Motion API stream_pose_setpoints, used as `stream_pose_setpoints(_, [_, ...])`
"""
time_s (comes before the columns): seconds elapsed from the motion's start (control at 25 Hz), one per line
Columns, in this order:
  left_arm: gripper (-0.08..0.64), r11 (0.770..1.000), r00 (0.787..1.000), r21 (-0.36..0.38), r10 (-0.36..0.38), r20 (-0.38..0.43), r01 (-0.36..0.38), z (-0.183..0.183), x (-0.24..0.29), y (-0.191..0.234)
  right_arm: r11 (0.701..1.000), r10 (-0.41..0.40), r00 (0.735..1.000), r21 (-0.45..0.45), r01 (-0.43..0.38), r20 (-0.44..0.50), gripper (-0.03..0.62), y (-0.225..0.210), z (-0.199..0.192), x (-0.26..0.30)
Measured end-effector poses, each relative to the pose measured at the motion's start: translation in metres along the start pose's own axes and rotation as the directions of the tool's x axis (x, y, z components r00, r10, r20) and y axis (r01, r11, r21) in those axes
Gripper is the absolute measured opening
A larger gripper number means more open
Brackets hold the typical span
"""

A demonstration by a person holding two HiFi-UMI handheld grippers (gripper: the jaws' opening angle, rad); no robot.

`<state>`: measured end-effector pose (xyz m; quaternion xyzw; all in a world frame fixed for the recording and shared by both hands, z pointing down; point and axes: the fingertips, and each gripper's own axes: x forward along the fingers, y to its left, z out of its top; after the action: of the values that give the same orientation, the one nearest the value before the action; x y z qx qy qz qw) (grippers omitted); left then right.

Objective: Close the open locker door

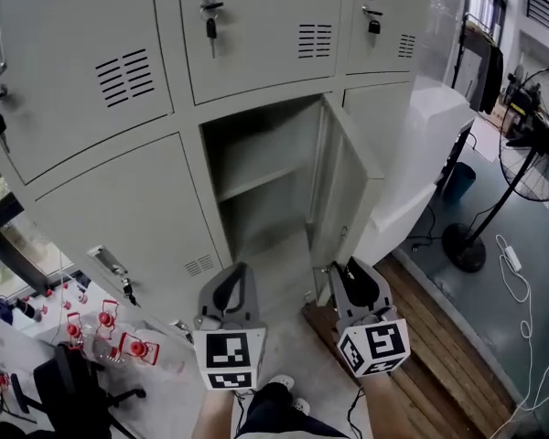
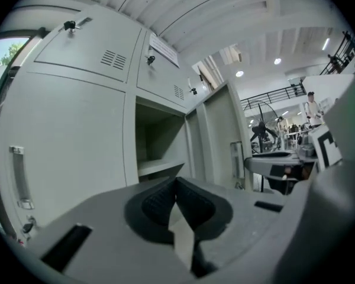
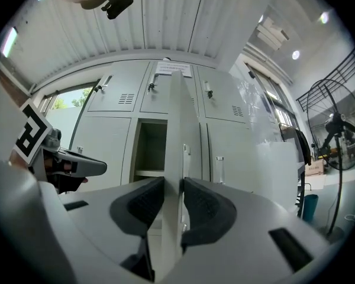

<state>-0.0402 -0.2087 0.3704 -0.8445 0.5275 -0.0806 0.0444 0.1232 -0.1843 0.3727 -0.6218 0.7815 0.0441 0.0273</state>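
the locker door (image 1: 343, 199) stands swung out from the right side of its open compartment (image 1: 256, 144), near the middle of the head view, in the lower row of the grey locker bank (image 1: 119, 208). a shelf (image 1: 256, 183) crosses the compartment. the right gripper (image 3: 173, 185) is low on the door's free edge, at 5 o'clock from the compartment, jaws narrow and clamped on that edge. the left gripper (image 1: 238, 271) is at 7 o'clock from the compartment, near the right one and clear of the door, jaws closed together on nothing. wooden boards (image 1: 430, 327) lie at 4 o'clock, and a standing fan (image 1: 531, 144) at 3 o'clock, well apart.
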Motion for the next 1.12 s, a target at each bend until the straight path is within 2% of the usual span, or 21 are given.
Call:
stream_pose_setpoints(0.28, [0.003,0.996,0.996,-0.002,0.084,-0.021,-0.085,-0.006,-0.021,0.028,0.999,0.030,0.999,-0.015,-0.030,0.016,0.120,0.027,0.001,0.012])
stream_pose_setpoints(0.72, [0.003,0.989,0.989,0.013,0.148,-0.014,-0.147,-0.005,-0.028,0.069,0.988,0.143,0.989,-0.052,-0.142,0.023,0.110,0.083,-0.001,0.049])
stream_pose_setpoints(1.12, [0.003,0.979,0.979,0.003,0.203,-0.019,-0.203,-0.010,-0.028,0.109,0.984,0.173,0.985,-0.043,-0.171,0.027,0.097,0.113,-0.003,0.086])
